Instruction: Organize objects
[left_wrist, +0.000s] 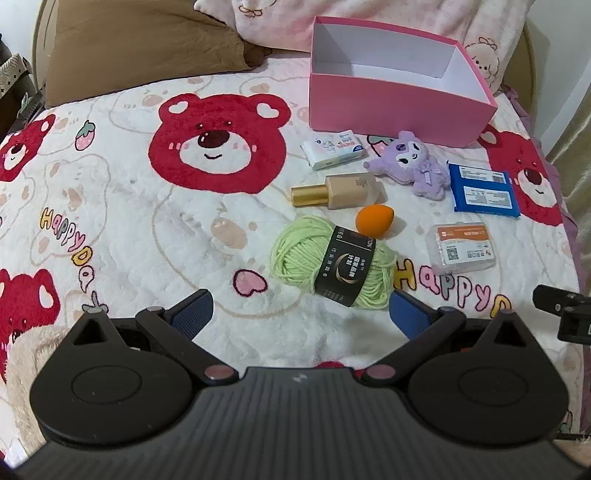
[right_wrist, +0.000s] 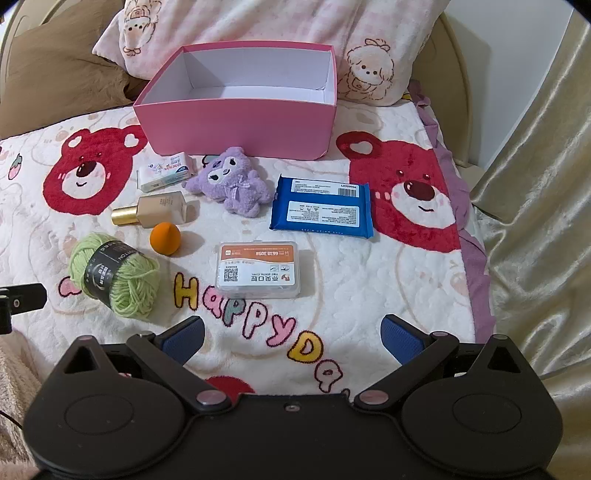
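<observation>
Nothing packed yet: open pink cardboard box (right_wrist: 236, 129) empty on the bear-print blanket (left_wrist: 129, 229), seven items loose before it. Left gripper (left_wrist: 301, 314) and right gripper (right_wrist: 291, 334) both spread wide, empty. Likely next: close on green yarn ball (left_wrist: 332, 258).

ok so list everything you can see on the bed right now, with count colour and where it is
box: 1, pink outside, white inside, empty, back of the blanket
tissue pack: 1, white, in front of the box
plush toy: 1, purple, right of the tissue pack
foundation bottle: 1, beige with gold cap, lying on its side
makeup sponge: 1, orange, beside the bottle
yarn ball: 1, light green with black band, nearest on the left
wipes pack: 1, blue, right side
plastic case: 1, clear with orange-white label, centre
blanket: 1, white with red bears
pillows: pink-white and brown, behind the box
left gripper: 1, black with blue pads, open, empty
right gripper: 1, same, open, empty
</observation>
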